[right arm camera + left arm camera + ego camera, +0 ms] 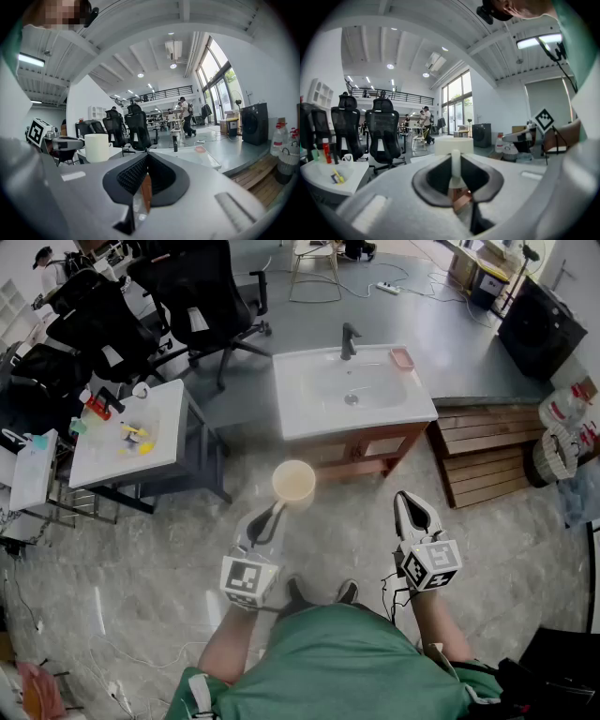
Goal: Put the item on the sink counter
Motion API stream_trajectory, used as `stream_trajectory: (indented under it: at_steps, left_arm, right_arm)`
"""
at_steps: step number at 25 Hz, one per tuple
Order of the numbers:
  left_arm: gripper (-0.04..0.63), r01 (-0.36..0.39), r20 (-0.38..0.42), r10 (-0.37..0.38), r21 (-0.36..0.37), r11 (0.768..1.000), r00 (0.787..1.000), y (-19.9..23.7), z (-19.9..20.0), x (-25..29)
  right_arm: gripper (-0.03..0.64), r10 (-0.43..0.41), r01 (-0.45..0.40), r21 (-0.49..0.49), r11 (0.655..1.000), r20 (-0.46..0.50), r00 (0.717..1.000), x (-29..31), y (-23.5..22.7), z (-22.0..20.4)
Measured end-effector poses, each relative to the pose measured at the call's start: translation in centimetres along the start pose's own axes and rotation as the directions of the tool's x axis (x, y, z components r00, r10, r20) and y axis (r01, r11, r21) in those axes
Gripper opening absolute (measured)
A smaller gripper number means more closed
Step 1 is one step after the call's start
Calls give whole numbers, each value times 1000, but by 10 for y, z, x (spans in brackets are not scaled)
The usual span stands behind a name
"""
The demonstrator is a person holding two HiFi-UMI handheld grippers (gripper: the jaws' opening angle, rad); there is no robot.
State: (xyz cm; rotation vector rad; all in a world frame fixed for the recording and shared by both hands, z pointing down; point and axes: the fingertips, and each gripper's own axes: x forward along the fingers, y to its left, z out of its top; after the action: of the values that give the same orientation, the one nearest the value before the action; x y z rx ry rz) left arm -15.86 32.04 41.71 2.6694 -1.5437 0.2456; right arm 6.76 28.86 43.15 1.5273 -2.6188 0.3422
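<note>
A cream-white mug [293, 482] hangs in the air in front of the person, short of the sink. My left gripper [275, 510] is shut on its handle. In the left gripper view the white handle [455, 165] stands upright between the jaws, with the mug body [453, 145] beyond it. My right gripper [405, 499] is level beside it to the right, jaws shut, holding nothing. In the right gripper view the jaws [146, 158] are closed together and the mug [97, 147] shows at the left. The white sink counter [305, 418] with its black faucet [349, 338] lies ahead.
A pink soap dish [402, 358] sits at the counter's far right corner. A white side table [159, 451] with small items stands to the left, with black office chairs [187, 296] behind it. Wooden pallets [487, 451] and water bottles [562, 411] lie to the right.
</note>
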Motion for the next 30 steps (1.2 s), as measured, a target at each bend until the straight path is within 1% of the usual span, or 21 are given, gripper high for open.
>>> stream_trajectory:
  at_steps: [5,12,15,20,26,30]
  left_arm:
    - [37,-19,4,19,-12,1000,1000,24,1,-12]
    - [37,-5,20,5,3,1000,1000,28,10,-11]
    - [37,-3,23,3,9,1000,1000,23,12,-6]
    - [37,-17,28,17,3,1000,999,10,18,2]
    - [37,-84,47,83,5,996,995,-14,33,15]
    - [37,-124,71,125,-7,992,990,-26,43,24]
  right_arm:
    - [2,6,-6,-23,1000,7,1000,7,22,6]
    - [2,-2,2,-23,1000,16,1000,7,27,12]
    - [2,0,1,-20,1000,21,1000,5,22,11]
    - [2,17,-18,18,1000,39,999,-4,6,13]
    - [2,50,-51,25,998,36,998,-27,-29,12]
    - [2,77,-77,22,997,26,997,-35,-52,10]
